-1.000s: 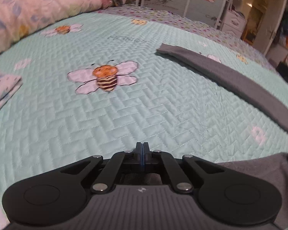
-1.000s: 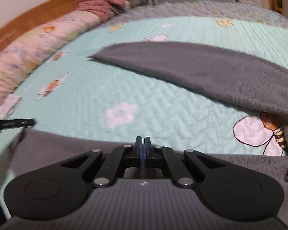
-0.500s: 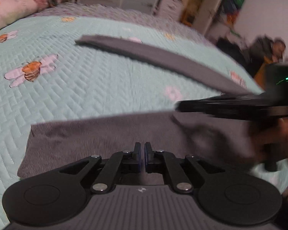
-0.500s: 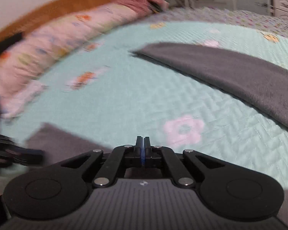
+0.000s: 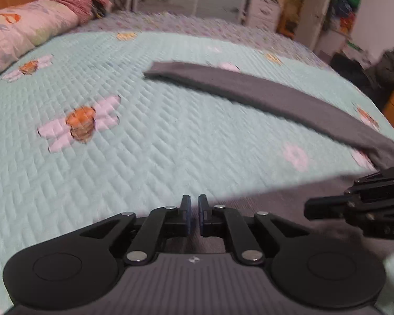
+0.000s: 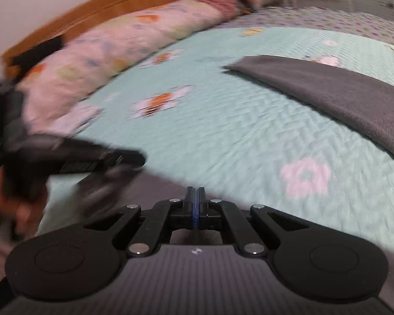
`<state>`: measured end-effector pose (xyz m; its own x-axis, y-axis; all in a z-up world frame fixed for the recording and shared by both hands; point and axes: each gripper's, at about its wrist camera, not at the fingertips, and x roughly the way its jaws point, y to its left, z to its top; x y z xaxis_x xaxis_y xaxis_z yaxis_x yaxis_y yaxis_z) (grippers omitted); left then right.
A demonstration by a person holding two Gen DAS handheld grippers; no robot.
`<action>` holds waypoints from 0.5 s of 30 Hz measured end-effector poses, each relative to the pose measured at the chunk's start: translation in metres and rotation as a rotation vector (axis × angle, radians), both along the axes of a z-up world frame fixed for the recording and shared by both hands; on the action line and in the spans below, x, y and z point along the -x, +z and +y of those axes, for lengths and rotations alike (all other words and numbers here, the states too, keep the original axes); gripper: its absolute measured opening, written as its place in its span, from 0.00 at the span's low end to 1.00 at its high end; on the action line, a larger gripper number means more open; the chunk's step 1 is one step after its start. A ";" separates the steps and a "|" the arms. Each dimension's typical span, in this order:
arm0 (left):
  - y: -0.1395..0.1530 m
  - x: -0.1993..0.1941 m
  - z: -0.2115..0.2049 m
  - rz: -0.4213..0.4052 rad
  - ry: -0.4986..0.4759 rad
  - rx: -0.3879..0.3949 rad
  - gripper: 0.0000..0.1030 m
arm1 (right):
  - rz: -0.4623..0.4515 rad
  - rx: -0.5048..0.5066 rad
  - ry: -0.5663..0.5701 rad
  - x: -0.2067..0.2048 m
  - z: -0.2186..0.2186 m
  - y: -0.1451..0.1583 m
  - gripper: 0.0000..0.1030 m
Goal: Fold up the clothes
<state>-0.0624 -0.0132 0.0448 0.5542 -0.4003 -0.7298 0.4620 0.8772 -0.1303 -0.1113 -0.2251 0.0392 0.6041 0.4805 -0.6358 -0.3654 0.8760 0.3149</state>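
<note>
One dark grey knit garment (image 5: 262,97) lies on the mint-green quilted bedspread (image 5: 149,157) with bee and flower prints; its long folded band runs from mid-bed toward the right edge, and a second part spreads along the near edge under both tools. Two tools are counted. The left tool (image 5: 194,214) points low across the bed, pads a narrow gap apart with nothing clearly between them. The right tool (image 6: 196,210) is level beside it, pads pressed together; whether fabric is pinched there is hard to tell through the blur. A long floral pillow (image 6: 123,42) lines the headboard side.
</note>
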 end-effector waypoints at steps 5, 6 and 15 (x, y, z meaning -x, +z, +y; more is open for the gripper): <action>-0.027 0.011 -0.027 -0.017 -0.033 -0.154 0.30 | 0.120 0.033 -0.055 -0.015 0.003 -0.030 0.00; -0.024 0.001 -0.029 0.001 -0.003 -0.146 0.31 | 0.107 0.010 -0.109 -0.026 0.002 -0.030 0.00; -0.012 -0.006 -0.033 0.082 0.080 -0.213 0.32 | 0.049 0.015 -0.144 0.028 -0.005 0.014 0.06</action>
